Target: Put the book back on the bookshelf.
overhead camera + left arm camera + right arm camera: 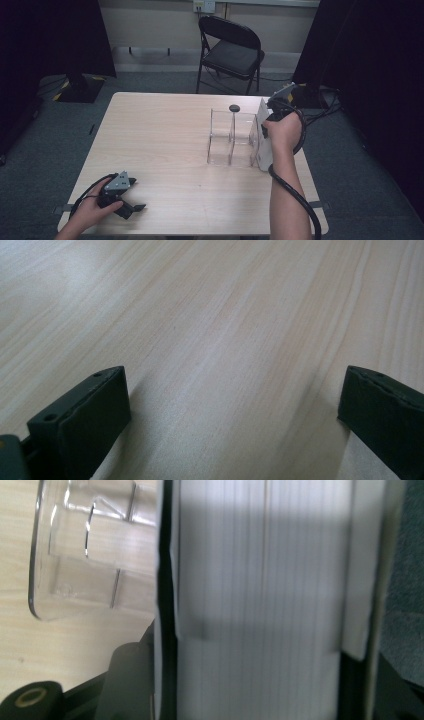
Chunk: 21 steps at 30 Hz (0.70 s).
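Note:
A white book (pixel 263 135) stands upright at the right end of a clear acrylic rack (pixel 232 137) on the wooden table (pixel 160 135). My right gripper (pixel 270 119) grips it from above and is shut on it. The right gripper view looks onto the book's page edges (pixel 260 605), squeezed between the two jaws of that gripper (pixel 257 690), with the rack (pixel 85 555) to the left. A small black round object (pixel 234 108) sits on top of the rack's rear divider. My left gripper (pixel 131 206) rests open near the table's front left corner, with bare wood between its jaws (pixel 235 410).
A black folding chair (pixel 232 47) stands beyond the table's far edge. Dark curtains hang on both sides. The right gripper's cable (pixel 295 192) trails along the forearm toward the front right corner.

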Available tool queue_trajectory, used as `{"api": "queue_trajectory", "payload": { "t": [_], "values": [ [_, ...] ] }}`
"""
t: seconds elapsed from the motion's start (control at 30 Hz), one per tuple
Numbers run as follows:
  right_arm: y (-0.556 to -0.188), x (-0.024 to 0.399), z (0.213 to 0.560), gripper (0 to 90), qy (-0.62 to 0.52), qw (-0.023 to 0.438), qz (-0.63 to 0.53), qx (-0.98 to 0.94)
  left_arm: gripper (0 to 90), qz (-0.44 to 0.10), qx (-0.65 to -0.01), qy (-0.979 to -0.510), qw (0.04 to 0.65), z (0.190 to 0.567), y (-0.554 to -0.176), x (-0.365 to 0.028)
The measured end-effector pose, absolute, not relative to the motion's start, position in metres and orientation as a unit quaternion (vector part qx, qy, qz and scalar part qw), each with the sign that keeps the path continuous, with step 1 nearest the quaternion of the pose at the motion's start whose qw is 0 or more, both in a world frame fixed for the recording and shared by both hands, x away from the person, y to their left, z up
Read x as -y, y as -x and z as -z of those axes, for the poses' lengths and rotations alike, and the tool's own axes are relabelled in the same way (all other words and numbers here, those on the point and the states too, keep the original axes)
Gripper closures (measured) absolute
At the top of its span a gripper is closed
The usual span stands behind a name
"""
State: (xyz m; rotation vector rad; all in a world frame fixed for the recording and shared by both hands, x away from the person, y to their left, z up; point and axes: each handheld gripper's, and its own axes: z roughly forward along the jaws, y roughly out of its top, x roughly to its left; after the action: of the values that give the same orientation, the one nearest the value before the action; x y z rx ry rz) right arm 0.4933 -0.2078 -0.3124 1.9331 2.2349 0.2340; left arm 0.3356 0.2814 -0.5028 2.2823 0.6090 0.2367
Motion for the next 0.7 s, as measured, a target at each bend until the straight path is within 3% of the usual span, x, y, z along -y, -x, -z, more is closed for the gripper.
{"api": "queue_trajectory", "payload": {
  "t": [0.33,0.7],
  "values": [
    [-0.4920,0.2101,0.3129,50.0,-0.655,0.092,-0.080,-0.746,0.0,-0.092,-0.238,-0.892,0.374,0.5027,-0.3352,-0.2814],
    [-0.4860,0.2153,0.3115,41.0,-0.657,0.074,-0.088,-0.745,0.0,-0.092,-0.238,-0.892,0.374,0.5027,-0.3353,-0.2814]
  ]
}}
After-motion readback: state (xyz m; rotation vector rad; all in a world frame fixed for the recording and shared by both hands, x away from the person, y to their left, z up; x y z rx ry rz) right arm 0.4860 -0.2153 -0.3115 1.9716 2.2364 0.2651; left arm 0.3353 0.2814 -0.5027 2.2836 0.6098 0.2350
